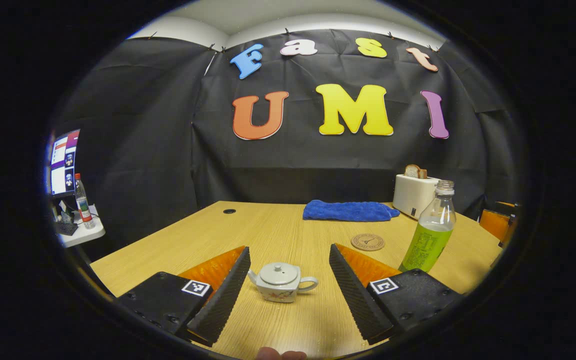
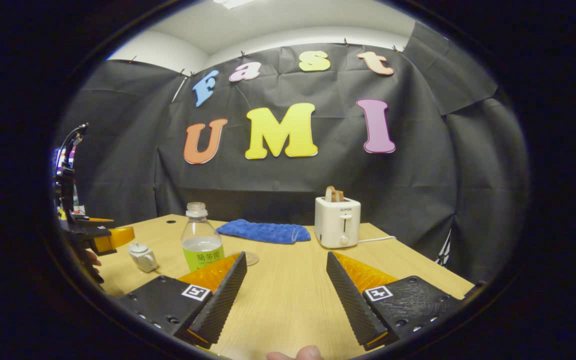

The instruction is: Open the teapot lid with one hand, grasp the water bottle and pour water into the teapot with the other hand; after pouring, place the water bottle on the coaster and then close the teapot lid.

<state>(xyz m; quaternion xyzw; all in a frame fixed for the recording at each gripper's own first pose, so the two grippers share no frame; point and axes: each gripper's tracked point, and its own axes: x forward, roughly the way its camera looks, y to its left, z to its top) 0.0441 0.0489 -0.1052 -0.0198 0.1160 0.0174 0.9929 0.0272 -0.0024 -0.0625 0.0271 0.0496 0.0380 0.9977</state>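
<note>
In the left gripper view, the left tool (image 1: 288, 287) hangs low over the wooden bench (image 1: 278, 225) with its jaws spread wide and nothing between them but air. The small white teapot (image 1: 280, 282) sits on the bench framed squarely in that gap, lid (image 1: 278, 273) on, spout to the view's left and handle to its right, so the tool looks lined up to take the lid knob. To the right and farther back stands the water bottle (image 1: 432, 227), uncapped, upright, with a green label. The round coaster (image 1: 368, 242) lies bare between teapot and bottle, handy as the bottle's later resting place. A blue cloth (image 1: 349, 210) and a white toaster (image 1: 414, 195) holding a slice of bread line the far edge.

In the right gripper view, the right tool (image 2: 285, 292) is likewise wide apart and empty above bare bench (image 2: 288, 300). The bottle (image 2: 201, 243) stands just beyond its left finger, the coaster (image 2: 251, 258) peeking out beside it. The teapot (image 2: 143, 257) sits farther left, with the left tool (image 2: 110, 237) poised close by it at the view's edge. The toaster (image 2: 337, 222) and cloth (image 2: 260, 231) sit behind. Judging by the closed lid and untouched bottle, no step is yet done; lifting the lid seems first.
</note>
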